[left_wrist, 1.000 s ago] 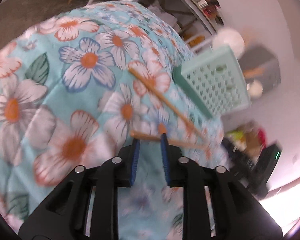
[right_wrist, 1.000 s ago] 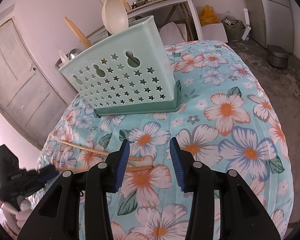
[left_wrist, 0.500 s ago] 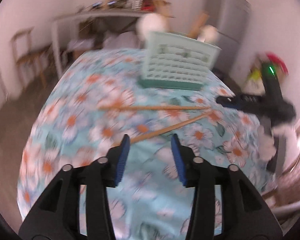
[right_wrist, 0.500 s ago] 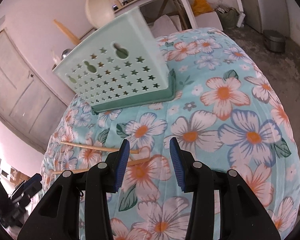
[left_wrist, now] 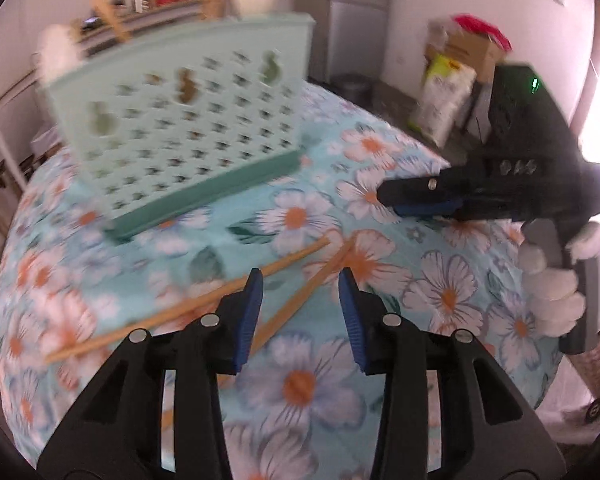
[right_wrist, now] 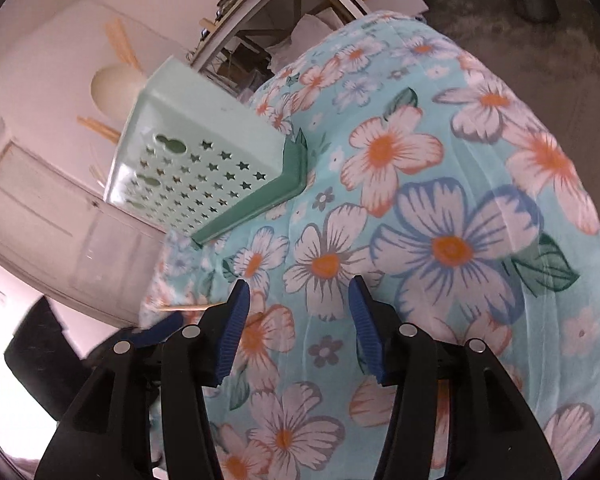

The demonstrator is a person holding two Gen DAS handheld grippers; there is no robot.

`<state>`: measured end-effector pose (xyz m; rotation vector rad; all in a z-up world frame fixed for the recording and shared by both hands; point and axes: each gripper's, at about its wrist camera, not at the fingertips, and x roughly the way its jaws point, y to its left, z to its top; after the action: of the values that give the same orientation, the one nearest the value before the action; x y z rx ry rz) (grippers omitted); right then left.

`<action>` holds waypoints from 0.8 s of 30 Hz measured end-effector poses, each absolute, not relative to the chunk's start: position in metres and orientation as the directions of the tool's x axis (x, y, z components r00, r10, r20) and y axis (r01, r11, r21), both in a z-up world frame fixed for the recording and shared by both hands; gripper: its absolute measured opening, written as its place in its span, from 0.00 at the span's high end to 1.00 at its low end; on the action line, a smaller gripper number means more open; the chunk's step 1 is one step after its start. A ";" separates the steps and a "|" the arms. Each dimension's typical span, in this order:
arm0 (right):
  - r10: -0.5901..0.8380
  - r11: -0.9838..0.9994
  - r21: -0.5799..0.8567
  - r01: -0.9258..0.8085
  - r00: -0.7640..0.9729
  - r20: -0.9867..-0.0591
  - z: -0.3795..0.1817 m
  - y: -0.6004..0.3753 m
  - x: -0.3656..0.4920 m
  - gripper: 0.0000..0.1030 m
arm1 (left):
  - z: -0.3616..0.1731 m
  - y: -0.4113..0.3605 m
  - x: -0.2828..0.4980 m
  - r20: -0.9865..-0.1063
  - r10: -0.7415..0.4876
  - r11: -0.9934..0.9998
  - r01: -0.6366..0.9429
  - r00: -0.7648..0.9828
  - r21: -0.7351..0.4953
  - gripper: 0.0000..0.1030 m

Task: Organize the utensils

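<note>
**Both claws open over the flowered cloth, chopsticks not yet picked up**

From my left wrist camera I see the left gripper [left_wrist: 300, 300] above the floral tablecloth [left_wrist: 440, 292], its blue pads apart after just easing inward a little, and pressing on nothing. Two wooden chopsticks [left_wrist: 204, 304] lie flat on the cloth; one passes under the gap between the pads and runs off towards one o'clock, the other lies just outside the left pad, running from eight o'clock up to one. Whether the pads touch either stick, I cannot tell through the blur. The mint utensil caddy [left_wrist: 188, 120] stands at eleven o'clock, well apart from the sticks, with a pale ladle and wooden handles poking out of its top. At three o'clock the right gripper [left_wrist: 416, 200] hangs over the cloth, held by a white-gloved hand [left_wrist: 548, 280].

From my right wrist camera, the right gripper [right_wrist: 298, 328] has just been spreading its jaws, and only cloth [right_wrist: 460, 240] shows between them. The caddy [right_wrist: 204, 168] sits at ten o'clock. A chopstick tip [right_wrist: 188, 307] shows at nine o'clock, beside the left pad.
</note>
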<state>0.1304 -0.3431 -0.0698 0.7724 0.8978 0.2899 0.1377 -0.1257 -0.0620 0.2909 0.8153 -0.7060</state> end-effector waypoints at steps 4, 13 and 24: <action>0.534 0.699 0.712 0.074 0.608 -0.588 -0.072 -0.343 0.132 0.51 | -0.081 -0.145 0.149 -0.801 -0.410 0.723 0.691 0.435 0.005 0.70; 0.545 0.687 0.723 0.069 0.609 -0.576 -0.075 -0.346 0.133 0.51 | -0.078 -0.146 0.146 -0.824 -0.393 0.732 0.681 0.409 -0.011 0.91; 0.530 0.710 0.701 0.067 0.605 -0.594 -0.075 -0.346 0.132 0.51 | -0.062 -0.073 0.132 -0.763 -0.544 0.802 0.482 0.348 -0.352 0.95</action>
<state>0.1319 -0.3457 -0.0751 0.7534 0.8963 0.2989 0.1318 -0.0728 -0.0625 -0.0696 1.0173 -0.6657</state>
